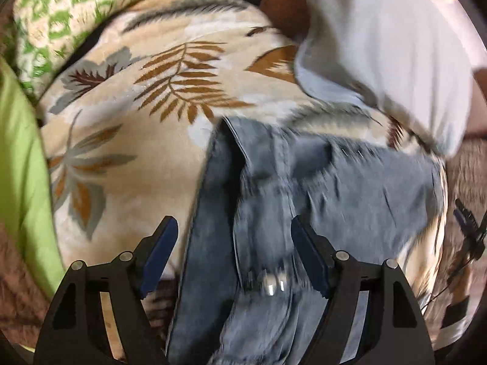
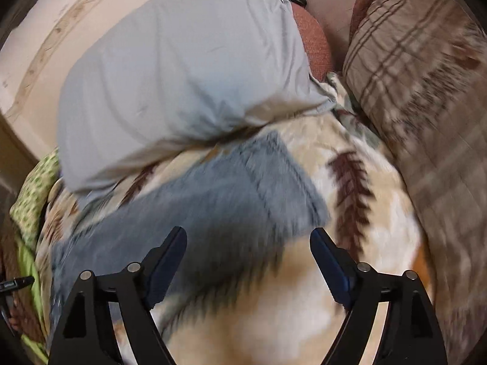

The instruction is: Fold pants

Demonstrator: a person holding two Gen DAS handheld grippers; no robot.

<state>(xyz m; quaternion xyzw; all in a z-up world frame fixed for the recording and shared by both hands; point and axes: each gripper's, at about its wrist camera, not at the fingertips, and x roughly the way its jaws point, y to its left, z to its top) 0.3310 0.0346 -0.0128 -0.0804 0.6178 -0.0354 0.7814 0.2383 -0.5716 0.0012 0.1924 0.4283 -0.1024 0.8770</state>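
Observation:
Blue denim pants (image 1: pixel 274 200) lie on a cream blanket with a leaf print (image 1: pixel 127 140). In the left wrist view my left gripper (image 1: pixel 234 228) is open just above the pants, with the waist button area between its jaws. In the right wrist view the pants (image 2: pixel 219 194) lie ahead and to the left, one hem corner pointing away. My right gripper (image 2: pixel 248 238) is open and empty above the pants' near edge and the blanket (image 2: pixel 274 304). Both views are blurred by motion.
A pale grey pillow (image 2: pixel 182 67) lies just beyond the pants, also in the left wrist view (image 1: pixel 380 45). A brown plaid pillow (image 2: pixel 426 97) is at the right. A green patterned cushion (image 1: pixel 61 15) and a lime-green cloth (image 1: pixel 18 167) are at the left.

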